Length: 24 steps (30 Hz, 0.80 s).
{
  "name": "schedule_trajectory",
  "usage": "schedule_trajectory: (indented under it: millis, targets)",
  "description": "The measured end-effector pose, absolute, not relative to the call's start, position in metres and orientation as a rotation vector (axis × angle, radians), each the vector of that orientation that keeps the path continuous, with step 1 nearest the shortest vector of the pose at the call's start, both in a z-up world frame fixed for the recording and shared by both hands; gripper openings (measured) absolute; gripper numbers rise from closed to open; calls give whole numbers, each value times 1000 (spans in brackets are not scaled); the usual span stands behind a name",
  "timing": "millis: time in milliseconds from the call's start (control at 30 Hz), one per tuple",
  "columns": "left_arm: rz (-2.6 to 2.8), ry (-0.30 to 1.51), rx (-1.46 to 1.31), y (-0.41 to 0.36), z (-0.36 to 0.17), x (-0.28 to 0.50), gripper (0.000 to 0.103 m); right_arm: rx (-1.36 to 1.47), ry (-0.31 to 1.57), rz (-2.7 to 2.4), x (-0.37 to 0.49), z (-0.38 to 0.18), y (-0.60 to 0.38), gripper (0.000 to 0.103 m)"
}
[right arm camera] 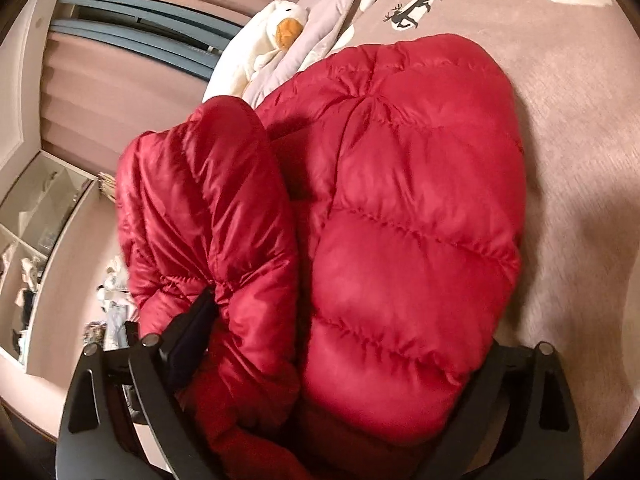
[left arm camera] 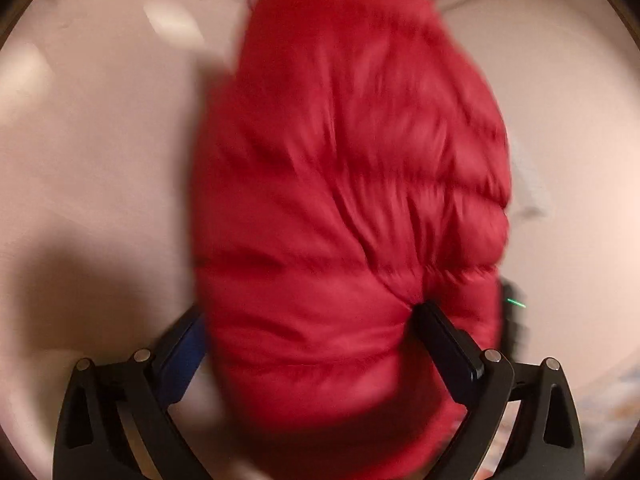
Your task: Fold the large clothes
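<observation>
A puffy red quilted down jacket (left arm camera: 352, 160) lies on a pinkish bed cover (left arm camera: 100, 160), and the left wrist view is blurred. My left gripper (left arm camera: 308, 312) stands wide open with the jacket's near end bulging between its fingers; the right finger's tip dents the fabric. In the right wrist view the jacket (right arm camera: 420, 200) is a thick bundle, with a sleeve or side part (right arm camera: 208, 200) raised at its left. My right gripper (right arm camera: 348, 320) is also wide open astride the near end. Its left finger (right arm camera: 200, 312) touches the gathered sleeve; the jacket hides its right finger.
A white plush duck (right arm camera: 280, 24) and a pale pillow (right arm camera: 328, 12) lie at the bed's far end. The bed cover (right arm camera: 580, 120) with a deer print stretches to the right. A white shelf (right arm camera: 36, 220) with small items stands left, below the bed's edge.
</observation>
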<state>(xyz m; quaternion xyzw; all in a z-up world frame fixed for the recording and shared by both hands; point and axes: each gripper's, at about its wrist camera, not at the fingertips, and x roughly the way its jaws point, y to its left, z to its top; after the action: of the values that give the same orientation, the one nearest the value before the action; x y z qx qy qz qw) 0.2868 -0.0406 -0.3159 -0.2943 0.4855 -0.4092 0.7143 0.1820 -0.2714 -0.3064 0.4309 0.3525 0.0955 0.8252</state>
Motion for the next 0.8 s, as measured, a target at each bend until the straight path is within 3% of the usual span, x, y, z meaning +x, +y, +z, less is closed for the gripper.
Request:
schedule_trajectory:
  millis: [100,233,467,567,633,700,800]
  targets:
    - [-919,1045,-628,-61,-313,287,97,866,764,232,179,-307,-272,95]
    - [-897,1040,-670,-72,-310,275,82,931,739,285,184,-312,-277,74]
    - [-848,1019,-559,-64,-276,233,81,932,790,391,178,-305,-255,71]
    - [-805,1027,-481,-63,-255,220,81,850,858,411,176,-296,-238,76]
    - [-784,1058,-476,-58,-251,219,81,799,865,334,176,-290,-236,90]
    - [-722,1069,-496,-52,-248,217,81,798,848,255,173,-288,-242,96]
    - [-602,1002,-449,-48,-223,207,81,823,800,192,165,-281,-252,97]
